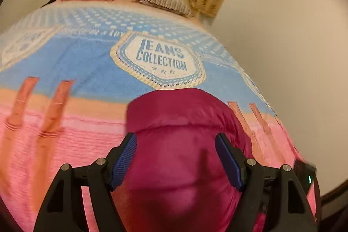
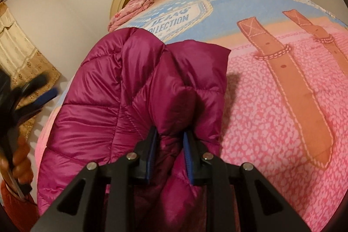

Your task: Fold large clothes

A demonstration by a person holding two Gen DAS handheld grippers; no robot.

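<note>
Now my right gripper (image 2: 169,134) pinches a bunched fold of the shiny magenta quilted puffer jacket (image 2: 104,97), which lies heaped at the near edge of a bed, on its pink and blue printed blanket (image 2: 271,101). My left gripper (image 1: 176,158) hovers over the jacket with its jaws spread wide, gripping nothing.

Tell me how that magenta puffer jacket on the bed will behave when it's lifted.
The puffer jacket probably flops: it bunches and drapes around the right claw pinching it. Its glossy shell suggests it may slip. The puffy quilting hints it is light for its bulk and springs back.
</note>
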